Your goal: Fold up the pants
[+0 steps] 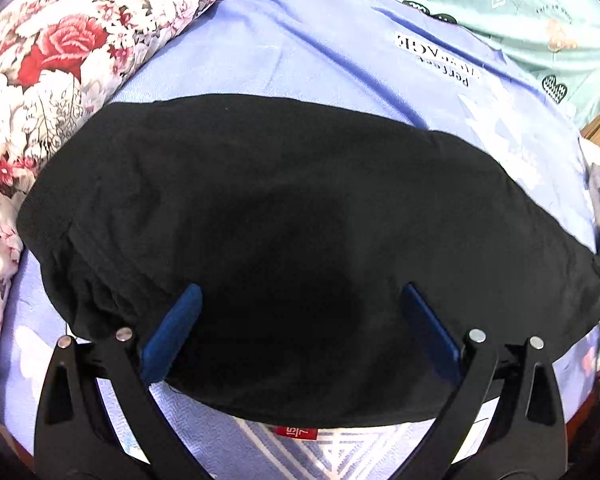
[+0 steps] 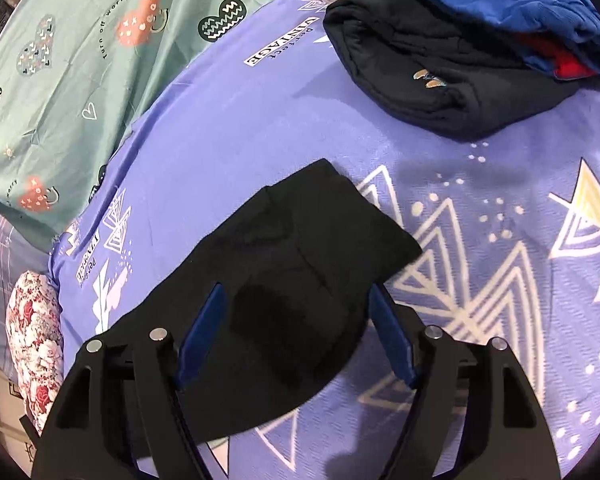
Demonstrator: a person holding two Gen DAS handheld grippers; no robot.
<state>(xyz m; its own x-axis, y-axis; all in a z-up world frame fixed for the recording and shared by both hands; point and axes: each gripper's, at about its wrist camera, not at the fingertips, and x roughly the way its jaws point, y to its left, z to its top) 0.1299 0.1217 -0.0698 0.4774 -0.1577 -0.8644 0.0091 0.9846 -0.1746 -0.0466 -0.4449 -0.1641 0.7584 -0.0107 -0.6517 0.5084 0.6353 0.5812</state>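
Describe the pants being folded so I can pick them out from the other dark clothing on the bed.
On the lavender printed bedsheet, look just ahead of the right gripper. The plain black pants lie flat and alone there, unlike the dark folded garment farther back, which is thicker, bears a small emblem and sits under blue fabric.

- Both views are bright and evenly lit, with colours saturated on the blue bedsheet (image 1: 300, 60).
- The black pants (image 1: 280, 240) read as a near-featureless dark mass; folds barely show.
- Fisheye bending curves straight edges, and dark vignetting cuts the corners.
- A soft shadow smudges the sheet beyond the pants in the right wrist view.
- Detail is slightly soft and smeared throughout.
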